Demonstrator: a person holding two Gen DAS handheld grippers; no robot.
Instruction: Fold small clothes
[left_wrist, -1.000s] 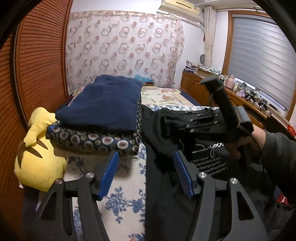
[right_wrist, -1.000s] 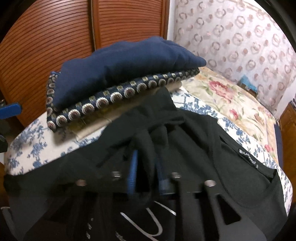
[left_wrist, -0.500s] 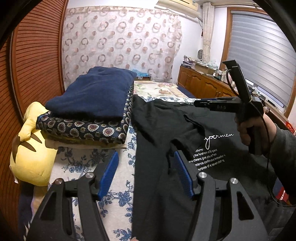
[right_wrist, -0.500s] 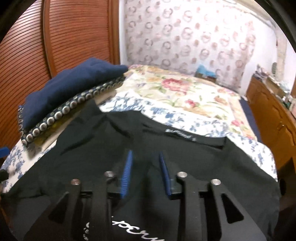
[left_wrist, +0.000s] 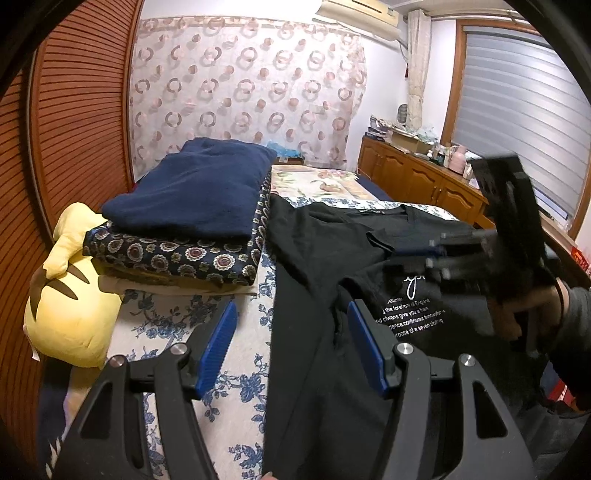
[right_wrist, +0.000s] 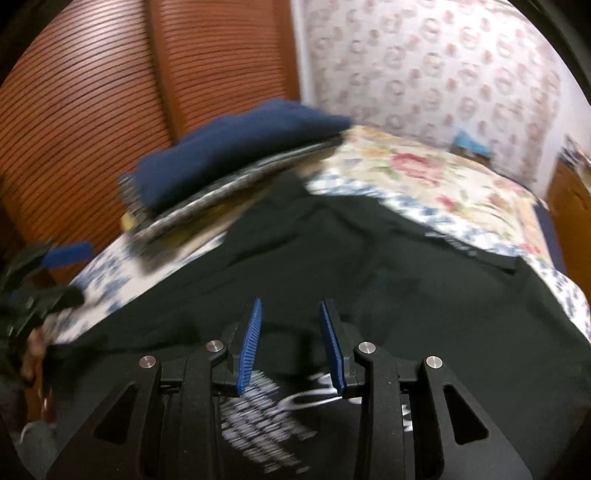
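A black T-shirt (left_wrist: 325, 266) with white print lies spread on the bed, its left sleeve folded in over the chest; it also fills the right wrist view (right_wrist: 369, 258). My left gripper (left_wrist: 291, 332) is open and empty, above the shirt's left edge. My right gripper (right_wrist: 290, 332) is open and empty, just above the shirt's printed front. It shows blurred in the left wrist view (left_wrist: 436, 254), over the shirt's chest. The left gripper shows at the left edge of the right wrist view (right_wrist: 51, 269).
A folded navy blanket (left_wrist: 199, 184) on a patterned cushion (left_wrist: 173, 254) lies left of the shirt. A yellow plush toy (left_wrist: 70, 295) sits at the bed's left edge by the wooden slatted doors (left_wrist: 74, 129). Wooden cabinets (left_wrist: 417, 181) stand at the right.
My right gripper let go of the sleeve it had carried over the shirt, opened, and drew back toward the printed front. The left gripper stayed open and nearly still.
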